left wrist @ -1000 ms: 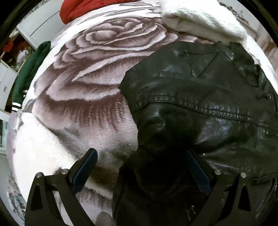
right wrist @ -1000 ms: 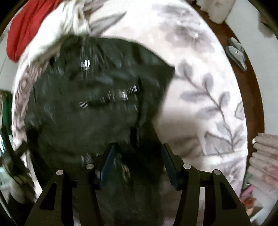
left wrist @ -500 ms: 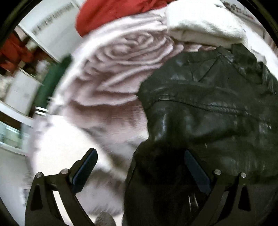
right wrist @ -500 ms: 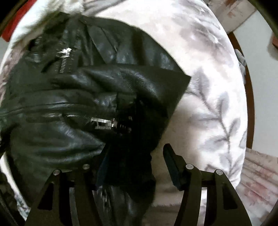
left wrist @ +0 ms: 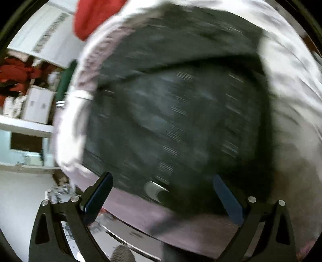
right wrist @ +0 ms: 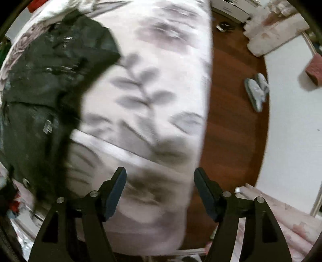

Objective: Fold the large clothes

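A black leather jacket (left wrist: 181, 112) lies folded on a pale floral blanket (left wrist: 291, 80); this view is heavily motion-blurred. My left gripper (left wrist: 163, 191) is open and empty, pulled back above the jacket's near edge. In the right wrist view the jacket (right wrist: 44, 84) lies at the left on the blanket (right wrist: 153, 84). My right gripper (right wrist: 160, 187) is open and empty over bare blanket, to the right of the jacket and apart from it.
A red garment (left wrist: 94, 18) lies at the bed's far end. A green garment (left wrist: 64, 82) hangs off the left side near white shelves (left wrist: 30, 104). Right of the bed are wooden floor (right wrist: 231, 121), grey slippers (right wrist: 256, 90) and pale bedding (right wrist: 275, 26).
Both grippers have pulled back from the jacket. The right gripper swung right and now hovers over bare blanket. The left view swung fast and is blurred.
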`<state>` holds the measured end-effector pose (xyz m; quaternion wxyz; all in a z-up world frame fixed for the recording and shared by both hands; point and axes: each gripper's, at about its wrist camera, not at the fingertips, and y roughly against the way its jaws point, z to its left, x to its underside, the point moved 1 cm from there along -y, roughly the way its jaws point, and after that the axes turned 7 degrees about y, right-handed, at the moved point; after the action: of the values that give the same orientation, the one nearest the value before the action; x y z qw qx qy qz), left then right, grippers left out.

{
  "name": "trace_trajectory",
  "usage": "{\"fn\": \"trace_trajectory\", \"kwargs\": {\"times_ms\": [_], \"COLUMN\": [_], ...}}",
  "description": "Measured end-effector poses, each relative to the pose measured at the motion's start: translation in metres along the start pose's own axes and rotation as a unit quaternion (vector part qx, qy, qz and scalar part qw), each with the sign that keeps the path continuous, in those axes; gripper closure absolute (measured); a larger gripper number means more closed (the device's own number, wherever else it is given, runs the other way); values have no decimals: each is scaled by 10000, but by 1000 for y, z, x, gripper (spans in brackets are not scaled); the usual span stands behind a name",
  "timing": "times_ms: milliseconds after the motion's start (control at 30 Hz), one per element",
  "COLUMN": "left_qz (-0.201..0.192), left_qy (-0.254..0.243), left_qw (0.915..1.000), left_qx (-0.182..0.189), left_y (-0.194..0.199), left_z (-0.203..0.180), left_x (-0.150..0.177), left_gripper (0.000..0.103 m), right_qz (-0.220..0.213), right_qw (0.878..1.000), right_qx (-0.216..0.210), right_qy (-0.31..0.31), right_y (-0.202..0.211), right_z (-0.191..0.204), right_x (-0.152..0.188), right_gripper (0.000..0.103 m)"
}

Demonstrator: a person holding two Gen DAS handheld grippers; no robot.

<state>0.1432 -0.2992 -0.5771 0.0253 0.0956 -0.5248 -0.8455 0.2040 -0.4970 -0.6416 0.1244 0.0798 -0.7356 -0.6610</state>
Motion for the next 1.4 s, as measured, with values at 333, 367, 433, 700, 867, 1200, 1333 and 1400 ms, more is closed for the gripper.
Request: {"fn": "trace_trajectory", "kwargs": {"times_ms": [333, 367, 433, 700, 867, 1200, 1333, 1400], "left_qz": [339, 336, 158, -215, -315, -386, -458, -383], "left_qy": [-85, 7, 126, 540, 611, 1131, 1485, 1726], "left_qw": [9991, 9990, 9996, 9965, 9947, 9816, 9720, 9644], "left_qx": [253, 279, 202, 607, 766, 1488, 1762, 1964], "left_y": [-42, -46, -45, -21, -18, 9, 15, 10], "left_z": [-81, -76, -66, -25, -5, 47, 104, 139], "left_x": [3, 1, -5, -21, -22, -22, -29, -33], "left_gripper": [1, 1, 7, 94, 95, 96, 96, 96], "right_qz": [-35, -68, -128, -168, -101, -450, -682, -796], "right_qw": [9973, 9967, 9944, 9078, 8417, 8554, 8804, 8942], "right_qx": [-506, -616, -913, -4033, -5203, -4841, -4490, -4276], "right_qy": [-529, -520, -518, -1141, -1437, -1785, -1369, -1059], "right_y": [-30, -31, -36, -95, -141, -84, -2, 40], "right_z": [-78, -77, -70, -39, -2, 34, 65, 96], "right_x": [-7, -13, -24, -93, -149, -176, -191, -204], "right_gripper": [31, 31, 31, 30, 27, 84, 86, 86]}}
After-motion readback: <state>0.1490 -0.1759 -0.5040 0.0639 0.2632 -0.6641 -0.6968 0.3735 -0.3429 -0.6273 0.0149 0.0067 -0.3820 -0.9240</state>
